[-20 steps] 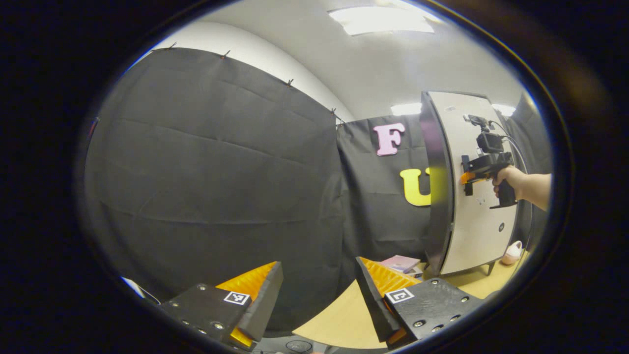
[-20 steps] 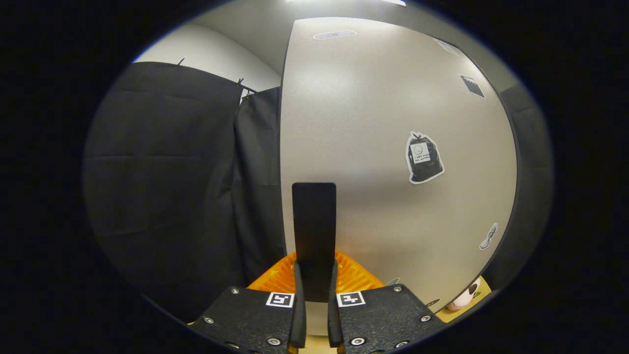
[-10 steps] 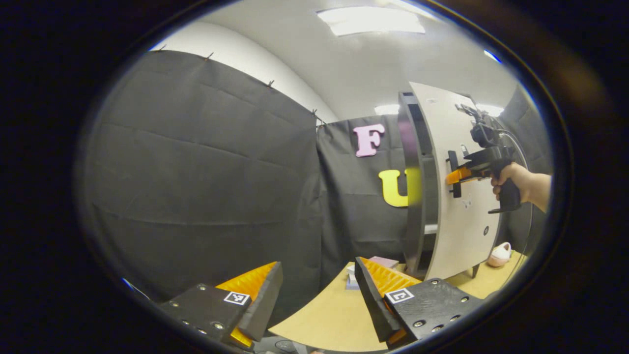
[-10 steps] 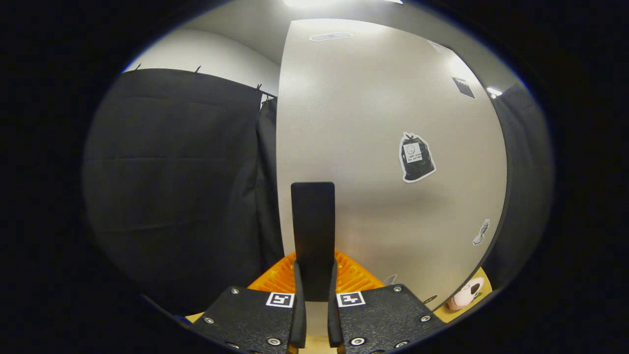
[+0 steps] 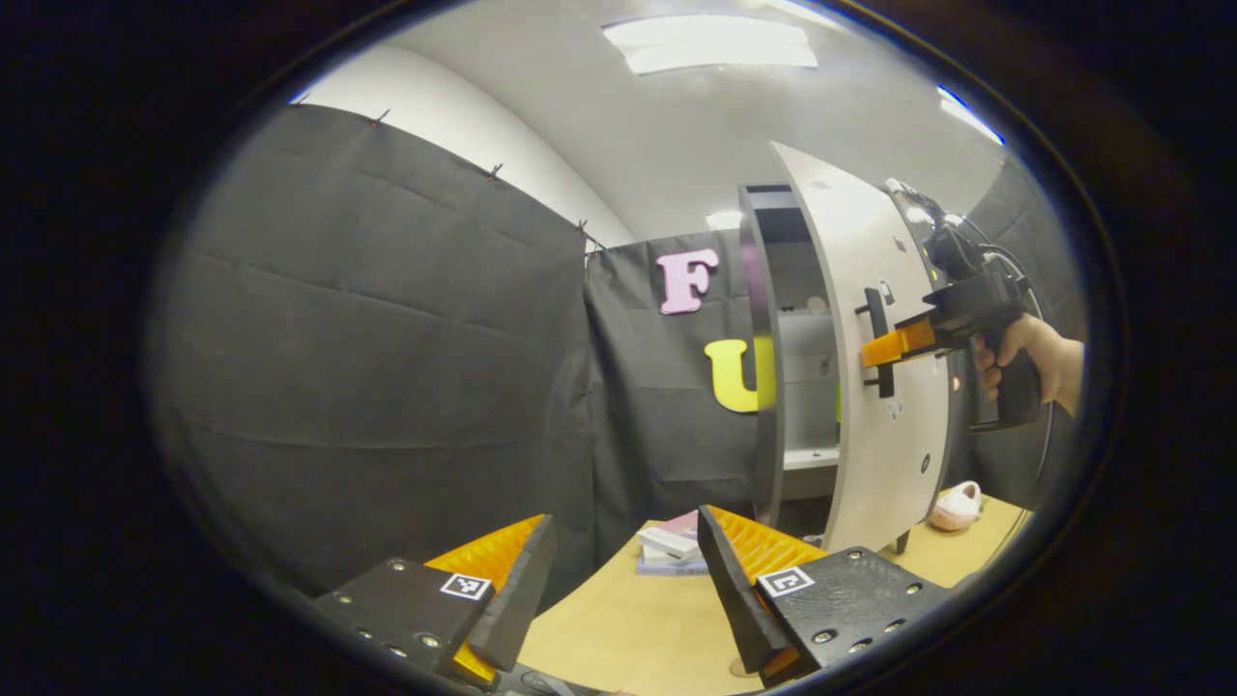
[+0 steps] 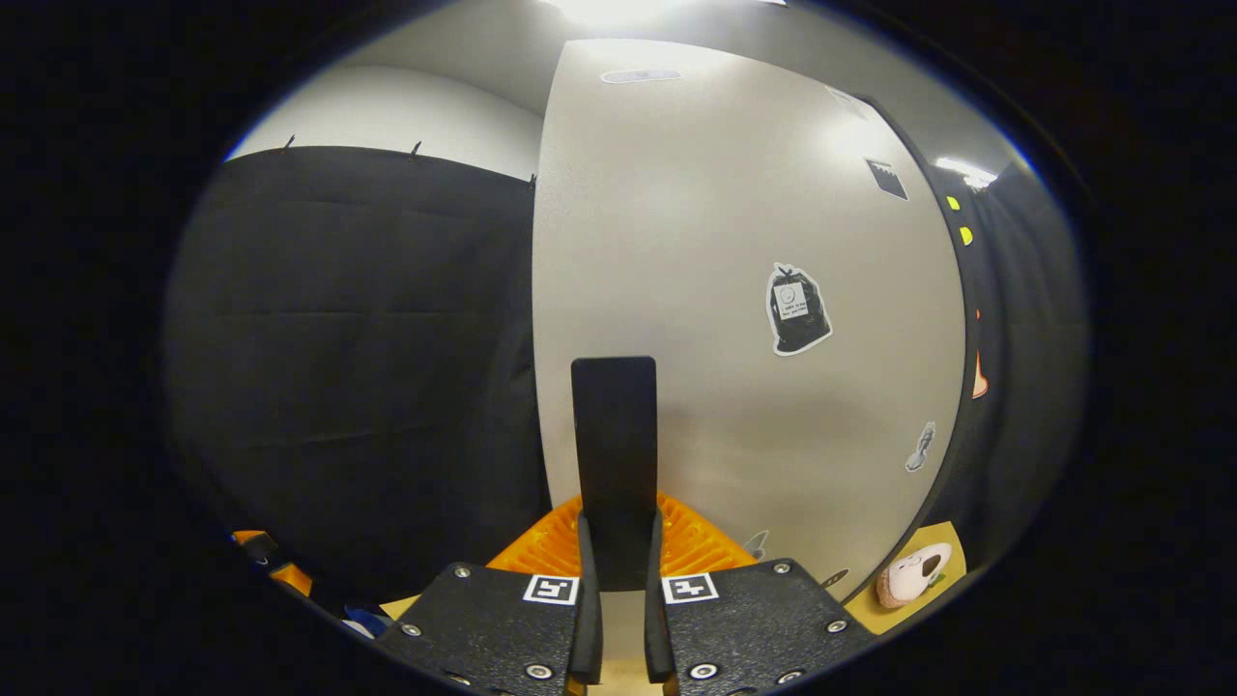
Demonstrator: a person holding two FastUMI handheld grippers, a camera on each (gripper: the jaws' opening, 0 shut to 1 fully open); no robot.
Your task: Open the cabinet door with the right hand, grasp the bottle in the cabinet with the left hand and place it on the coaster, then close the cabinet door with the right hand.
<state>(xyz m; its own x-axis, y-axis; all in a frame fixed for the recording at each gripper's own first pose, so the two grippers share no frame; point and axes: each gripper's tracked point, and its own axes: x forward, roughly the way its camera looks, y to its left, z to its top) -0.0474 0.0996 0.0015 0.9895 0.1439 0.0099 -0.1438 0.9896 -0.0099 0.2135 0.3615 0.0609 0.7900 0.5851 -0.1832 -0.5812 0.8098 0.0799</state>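
The cabinet door [image 5: 884, 387] stands partly swung open at about 3 o'clock in the left gripper view, its pale face turned toward the camera and its free edge well clear of the dark cabinet frame [image 5: 763, 367], so that a slice of the interior with a pale shelf [image 5: 810, 456] shows between them. No bottle can be made out inside that gap; the contents are too small and dim to tell. On the door's face the dark vertical handle [image 5: 877, 340] is clamped by the right gripper [image 5: 894, 343], whose 2 fingers press on it from either side, with a hand [image 5: 1029, 353] wrapped round the grip behind. In the right gripper view the same handle [image 6: 615, 464] rises from 6 o'clock between the closed fingers of the right gripper [image 6: 616, 619], and the door [image 6: 734, 319] carries a black sticker [image 6: 798, 309] at about 2 o'clock. The left gripper [image 5: 628, 590] sits at 6 o'clock in its own view, jaws spread wide and holding nothing, above a tan table [image 5: 638, 628]. Near the cabinet's foot lie a small stack of books [image 5: 667, 549], and a pink slipper-like object [image 5: 955, 507] rests at 4 o'clock beyond the door.
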